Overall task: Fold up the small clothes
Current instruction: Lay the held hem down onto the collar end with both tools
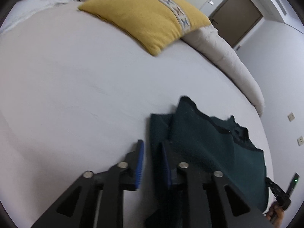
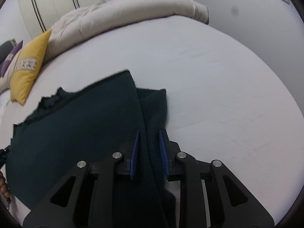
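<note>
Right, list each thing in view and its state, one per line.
dark green garment: partly folded on the bed, flap doubled over
left gripper: jaws apart at the garment's edge
right gripper: jaws apart, fold between them
yellow cushion: lying on the bed
door: closed

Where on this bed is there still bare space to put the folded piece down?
Bare sheet stretches between the dark green garment and the yellow cushion. In the right wrist view more bare sheet lies to the right of the garment, up to the rolled beige duvet. It is crowded at the near edge, where the left gripper and right gripper flank the garment's folds.
</note>
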